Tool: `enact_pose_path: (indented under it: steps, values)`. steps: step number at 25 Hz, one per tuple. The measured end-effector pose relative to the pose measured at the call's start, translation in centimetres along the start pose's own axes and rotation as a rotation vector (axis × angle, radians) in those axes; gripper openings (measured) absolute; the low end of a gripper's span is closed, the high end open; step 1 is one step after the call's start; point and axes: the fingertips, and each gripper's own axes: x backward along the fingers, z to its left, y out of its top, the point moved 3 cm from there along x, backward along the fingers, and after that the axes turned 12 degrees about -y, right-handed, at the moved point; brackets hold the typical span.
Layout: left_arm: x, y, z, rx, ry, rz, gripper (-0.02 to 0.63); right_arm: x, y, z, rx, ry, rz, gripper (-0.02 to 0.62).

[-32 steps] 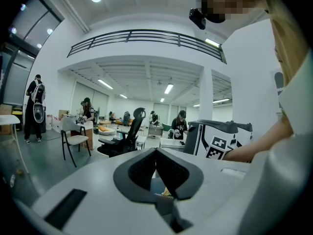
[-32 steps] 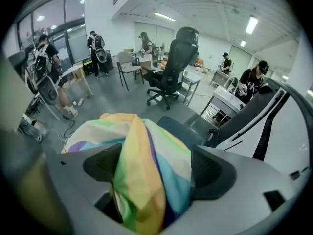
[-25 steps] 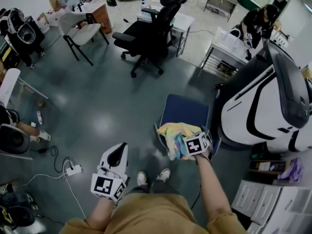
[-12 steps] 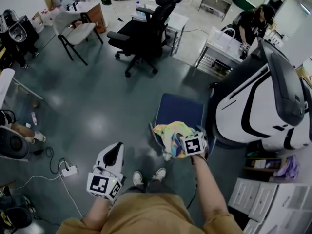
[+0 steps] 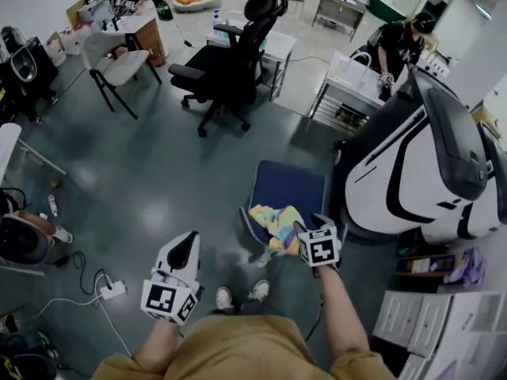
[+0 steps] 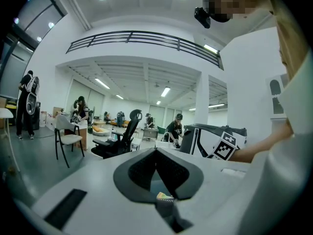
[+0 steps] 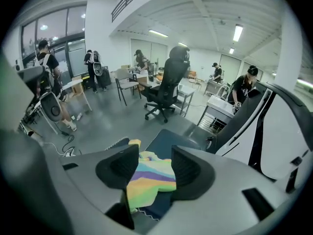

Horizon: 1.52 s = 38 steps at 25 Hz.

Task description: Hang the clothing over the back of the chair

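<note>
One catch by the right hand-held gripper's (image 5: 309, 226) closing, empty jaws could drag the multicoloured garment (image 5: 273, 228) off the blue chair (image 5: 289, 188); the left hand-held gripper (image 5: 190, 245) is pinched together.

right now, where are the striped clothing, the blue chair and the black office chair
striped clothing (image 5: 273, 225), head view, middle of the bunched fabric
blue chair (image 5: 289, 188), head view, bare seat
black office chair (image 5: 252, 38), head view, backrest

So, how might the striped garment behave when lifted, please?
Probably floppy: the striped garment lies crumpled on the chair. Likely light, seemingly thin cloth. The right gripper is closing around it; one pinch may leave the rest dangling.
</note>
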Motion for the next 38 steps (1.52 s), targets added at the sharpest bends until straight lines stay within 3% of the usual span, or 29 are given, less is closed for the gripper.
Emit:
enact_pose_path:
  steps: [4, 7, 13, 24, 31, 38]
  values:
    - [0.1, 0.5, 0.0, -0.008, -0.014, -0.007, 0.005, 1.2, -0.3, 0.1, -0.040, 0.000, -0.029, 0.126]
    - [0.0, 0.8, 0.0, -0.018, -0.025, -0.014, 0.003, 2.3, -0.2, -0.2, -0.082, -0.018, -0.058, 0.008]
    - [0.0, 1.9, 0.3, -0.043, -0.036, -0.027, 0.005, 4.6, 1.2, -1.2, -0.145, -0.030, -0.161, 0.003]
    - [1.2, 8.3, 0.3, -0.180, -0.031, -0.125, 0.005, 17.2, 8.4, -7.1, -0.323, -0.081, -0.546, 0.003]
    - [2.1, 13.1, -0.8, -0.288, -0.018, -0.202, 0.005, 25.3, 10.7, -10.5, -0.322, -0.143, -0.773, 0.003]
    - [3.1, 16.1, -1.7, -0.311, 0.000, -0.279, 0.005, 31.2, 11.2, -11.3, -0.320, -0.174, -0.942, 0.003]
